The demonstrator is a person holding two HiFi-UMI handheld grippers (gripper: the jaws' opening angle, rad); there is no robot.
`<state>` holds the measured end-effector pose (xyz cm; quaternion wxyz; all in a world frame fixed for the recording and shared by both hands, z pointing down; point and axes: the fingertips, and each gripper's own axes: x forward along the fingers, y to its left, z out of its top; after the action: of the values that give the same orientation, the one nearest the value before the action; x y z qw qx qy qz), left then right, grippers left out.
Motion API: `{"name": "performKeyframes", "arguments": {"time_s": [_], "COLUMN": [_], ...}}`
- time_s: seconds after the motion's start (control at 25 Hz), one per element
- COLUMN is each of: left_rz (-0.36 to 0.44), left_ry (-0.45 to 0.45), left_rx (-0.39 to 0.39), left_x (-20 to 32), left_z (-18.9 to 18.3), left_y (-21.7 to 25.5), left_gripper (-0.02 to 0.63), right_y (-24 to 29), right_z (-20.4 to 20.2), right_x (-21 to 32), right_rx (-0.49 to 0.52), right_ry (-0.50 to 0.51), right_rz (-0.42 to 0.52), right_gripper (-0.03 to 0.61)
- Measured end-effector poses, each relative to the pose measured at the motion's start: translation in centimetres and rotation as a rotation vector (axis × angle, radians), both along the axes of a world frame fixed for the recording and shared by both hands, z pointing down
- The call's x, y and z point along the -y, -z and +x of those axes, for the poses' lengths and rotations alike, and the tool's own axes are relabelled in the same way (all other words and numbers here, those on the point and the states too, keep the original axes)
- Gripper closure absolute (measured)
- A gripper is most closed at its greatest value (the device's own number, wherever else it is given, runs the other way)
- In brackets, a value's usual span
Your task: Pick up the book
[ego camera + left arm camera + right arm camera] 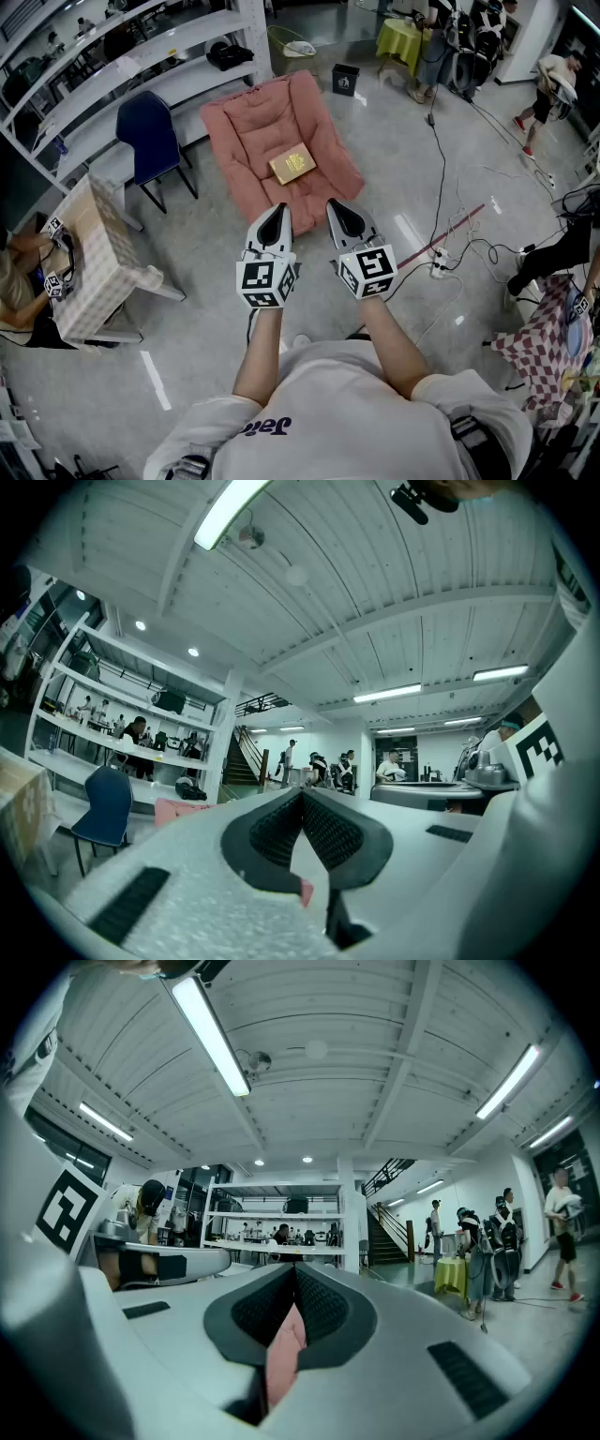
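Observation:
A yellow book [292,164] lies flat on a pink floor cushion [246,131] ahead of me in the head view. My left gripper [275,214] and right gripper [343,210] are held side by side above the floor, short of the cushion's near edge, both pointing level toward it. Both are shut with nothing held. In the left gripper view the left gripper [302,794] has its black pads meeting at the tip. The right gripper view shows the right gripper [295,1271] closed the same way, pink cushion showing through the slit below the pads. Neither gripper view shows the book.
A blue chair [148,131] and a checked-cloth table [98,262] stand to the left, white shelving [141,56] behind them. Cables and a power strip [439,267] lie on the floor to the right. A black bin [345,80] sits beyond the cushion. People stand at the far right.

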<state>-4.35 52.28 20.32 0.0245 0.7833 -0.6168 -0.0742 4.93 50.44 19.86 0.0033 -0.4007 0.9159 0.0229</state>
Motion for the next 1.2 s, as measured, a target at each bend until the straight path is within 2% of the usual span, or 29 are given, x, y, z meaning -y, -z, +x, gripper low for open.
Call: {"name": "performKeyframes", "arguments": {"time_s": [0.32,0.56,0.72,0.88,1.2], "left_rz": [-0.046,-0.085,-0.101,-0.078,-0.102], "left_ry": [0.01,0.006,0.015,0.026,0.025], "left_rx": [-0.053,-0.065,-0.067,-0.064,-0.018], "left_x": [0.7,4.7,9.0,15.0,26.8], "left_z": [-3.5,-3.8,-4.5,-4.7,-2.9], "left_y": [-2.6,-4.8,-5.7,-4.5,-4.1], "left_gripper": [0.598,0.597,0.597,0.597,0.597], "right_y": [-2.3,-5.9,-6.5,-5.4,-4.5], "right_z": [-2.1,-2.3,-3.9,-5.4,-4.9], "right_x": [0.0,4.8,9.3,15.1,26.6], "right_rx": [-0.023,-0.011,0.037,0.046,0.068], "right_ry": [-0.018,-0.029,0.024,0.094,0.15], "right_rz": [-0.059,-0.194,-0.204,-0.171,-0.177], "right_gripper": [0.565,0.565,0.565,0.565,0.565]}}
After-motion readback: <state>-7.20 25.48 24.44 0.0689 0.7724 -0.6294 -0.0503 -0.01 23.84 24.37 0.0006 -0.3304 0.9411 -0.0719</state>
